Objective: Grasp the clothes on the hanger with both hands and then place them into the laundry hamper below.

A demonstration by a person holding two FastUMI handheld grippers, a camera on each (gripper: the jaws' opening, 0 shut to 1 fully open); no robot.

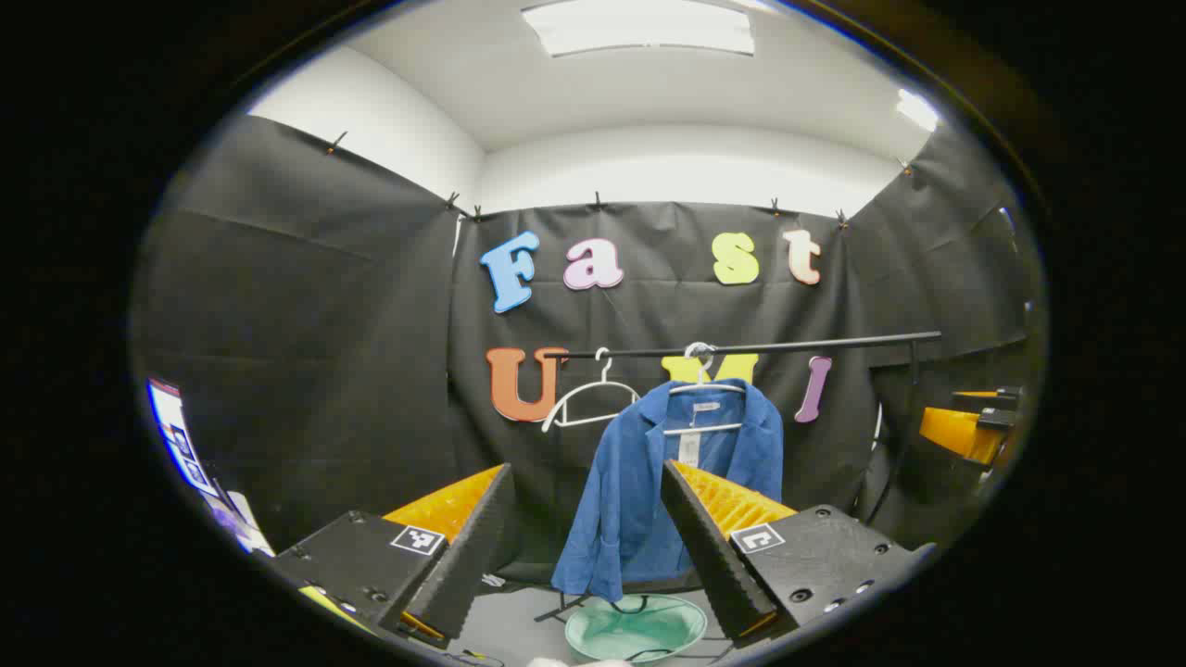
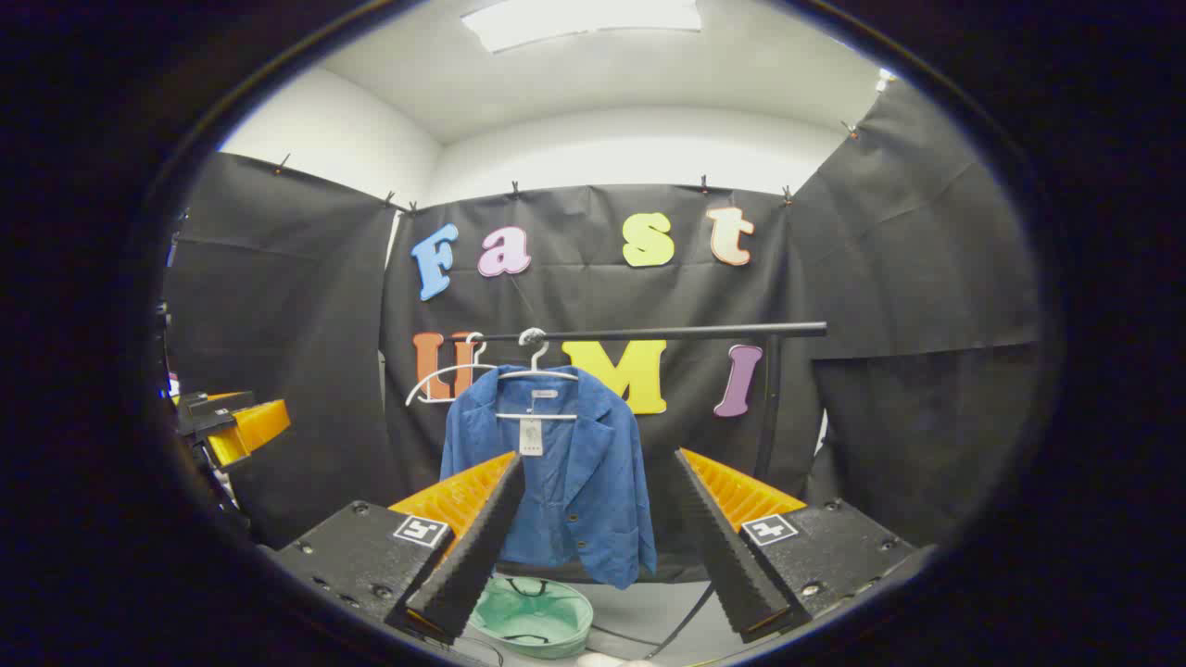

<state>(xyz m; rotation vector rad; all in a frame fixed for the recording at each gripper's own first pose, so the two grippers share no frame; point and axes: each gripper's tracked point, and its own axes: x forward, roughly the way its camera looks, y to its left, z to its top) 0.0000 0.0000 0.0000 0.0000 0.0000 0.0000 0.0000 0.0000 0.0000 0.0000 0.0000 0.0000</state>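
Observation:
A blue jacket (image 1: 639, 482) (image 2: 556, 482) hangs on a white hanger (image 1: 704, 389) (image 2: 537, 380) from a black rail (image 1: 741, 348) (image 2: 649, 332). Below it on the floor sits a pale green hamper (image 1: 636, 628) (image 2: 532, 615). My left gripper (image 1: 586, 547) is open, some way in front of the jacket, with nothing between its fingers. My right gripper (image 2: 598, 542) is also open and apart from the jacket. The right gripper also shows at the right edge of the left gripper view (image 1: 973, 421), and the left gripper at the left edge of the right gripper view (image 2: 232, 421).
An empty white hanger (image 1: 593, 398) (image 2: 445, 380) hangs on the rail to the left of the jacket. The rail's upright post (image 2: 767, 408) stands at the right. A black cable (image 2: 681, 621) lies on the floor by the hamper. A screen (image 1: 181, 445) glows at the far left.

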